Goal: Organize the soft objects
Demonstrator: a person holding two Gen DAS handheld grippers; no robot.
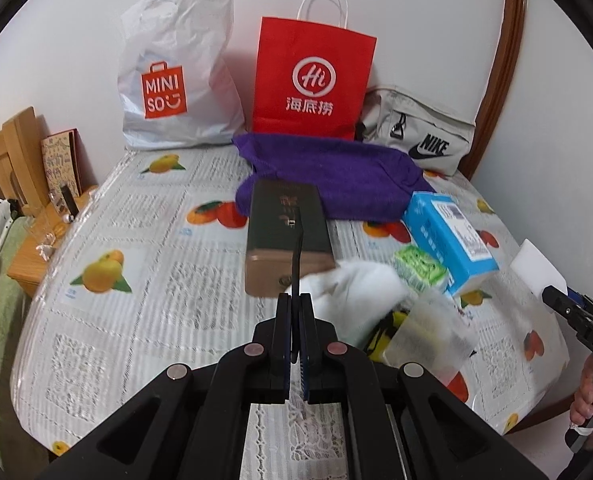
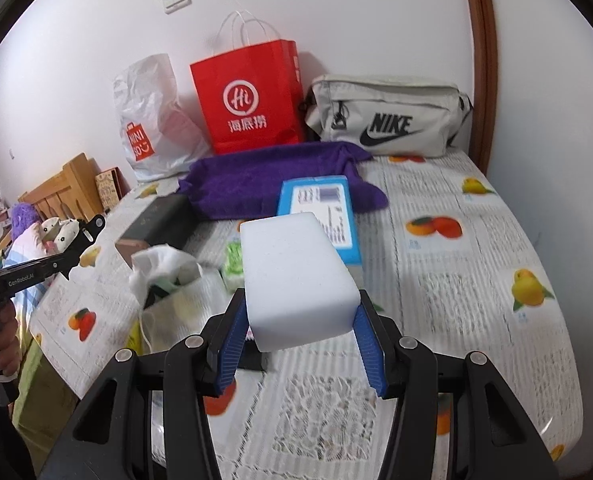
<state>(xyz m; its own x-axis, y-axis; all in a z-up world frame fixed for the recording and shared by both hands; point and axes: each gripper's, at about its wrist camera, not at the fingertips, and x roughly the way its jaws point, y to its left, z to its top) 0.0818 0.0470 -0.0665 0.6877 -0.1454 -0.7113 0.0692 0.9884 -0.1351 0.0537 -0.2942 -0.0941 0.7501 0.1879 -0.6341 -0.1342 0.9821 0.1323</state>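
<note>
In the lower middle of the right wrist view, the right hand-held gripper (image 2: 302, 340) has its two blue pads spread wide around one white foam block (image 2: 298, 276), gripping the block's near end from both sides; the block's long axis runs straight away from the gripper, toward the upper middle of the frame, and it appears lifted clear of the worktop (image 2: 476, 288). Left of the block in that view, and nearer to it than anything else, sits one translucent drawstring pouch (image 2: 176, 300) with its mouth open and a white cloth (image 2: 156, 260) bunched at the opening; I judge this pouch the likely place for the block, so the coming move would carry it leftward and slightly forward. In the left wrist view the left hand-held gripper (image 1: 295, 320) sits at lower centre with its pads nearly together, pinching a thin dark strap or strip; whether that strip belongs to the pouch I cannot tell. The left hand-held gripper is nearer the pouch, the right one carries the block. Just beyond the pouch lies one small green-patterned packet (image 2: 232, 264), then one blue box (image 2: 320, 212) and one dark box (image 2: 160, 220). Farther back lies one purple towel (image 2: 272, 180), and against the wall at the top of the frame stand one white plastic bag (image 2: 148, 120), one red paper bag (image 2: 248, 100) and one grey pouch bag (image 2: 384, 116).
</note>
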